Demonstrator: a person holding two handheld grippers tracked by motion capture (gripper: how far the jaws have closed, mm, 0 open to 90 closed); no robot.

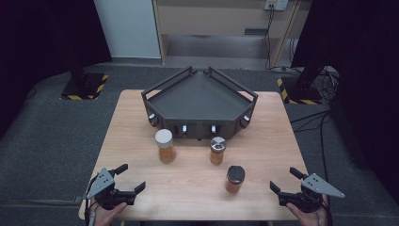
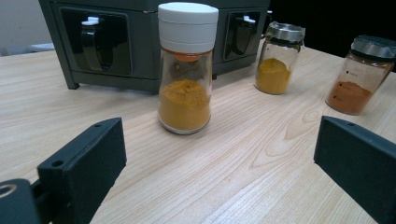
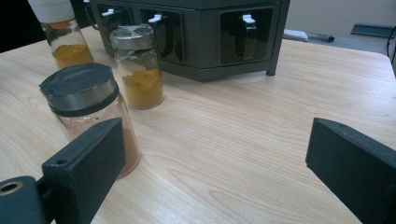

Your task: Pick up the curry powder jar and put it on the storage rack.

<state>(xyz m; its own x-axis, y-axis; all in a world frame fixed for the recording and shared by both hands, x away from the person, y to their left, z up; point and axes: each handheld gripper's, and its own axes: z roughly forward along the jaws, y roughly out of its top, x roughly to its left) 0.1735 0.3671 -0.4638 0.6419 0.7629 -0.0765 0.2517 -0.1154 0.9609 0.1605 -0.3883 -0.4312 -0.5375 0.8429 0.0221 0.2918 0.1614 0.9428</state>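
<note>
Getting ready to pick up the spice jars

Both grippers, left [image 1: 128, 179] and right [image 1: 284, 179], are wide open and hold nothing. The white-lid jar [image 1: 165, 146] stands ahead of the left one, which I think should reach forward next.

A light wooden table [image 1: 141, 108] carries a dark angular rack [image 1: 200, 101] at twelve o'clock, with three spice jars: white-capped [image 1: 165, 146], silver-lidded [image 1: 217, 150], and black-lidded [image 1: 235, 179] toward five o'clock.
</note>
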